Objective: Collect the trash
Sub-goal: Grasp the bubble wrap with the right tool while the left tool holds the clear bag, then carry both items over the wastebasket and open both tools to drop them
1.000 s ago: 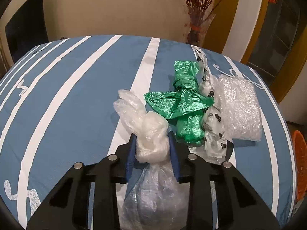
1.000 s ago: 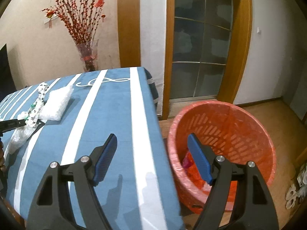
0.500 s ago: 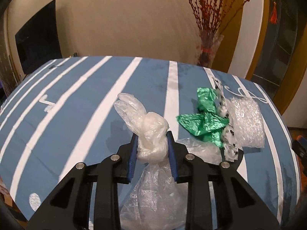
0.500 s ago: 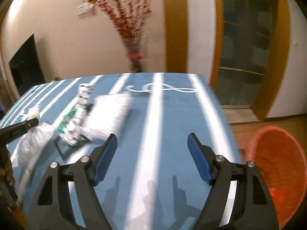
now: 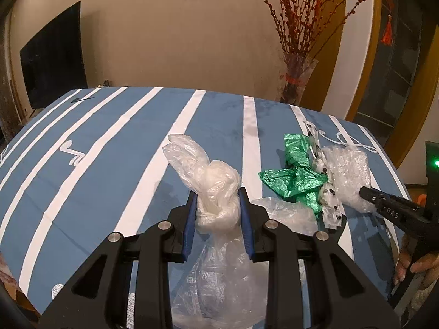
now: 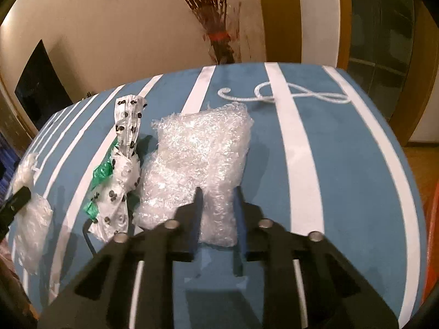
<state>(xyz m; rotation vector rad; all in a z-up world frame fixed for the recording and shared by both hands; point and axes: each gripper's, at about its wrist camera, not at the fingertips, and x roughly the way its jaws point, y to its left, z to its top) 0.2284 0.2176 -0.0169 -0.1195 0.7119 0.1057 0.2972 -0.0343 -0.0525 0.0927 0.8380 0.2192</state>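
Note:
My left gripper is shut on the knot of a clear plastic bag and holds it above the blue striped table. My right gripper has closed on the near end of a bubble wrap sheet, which lies on the table. The bubble wrap also shows in the left wrist view, with the right gripper's tip at its near edge. Beside it lie a white dotted bag and a green bag.
A vase of red branches stands behind the table's far edge. A black screen hangs on the left wall. An orange basket edge shows right of the table. A white cord pattern marks the cloth.
My right gripper swung from the orange basket to the table, reached the bubble wrap and closed on it. My left gripper lifted the clear bag higher and pulled back.

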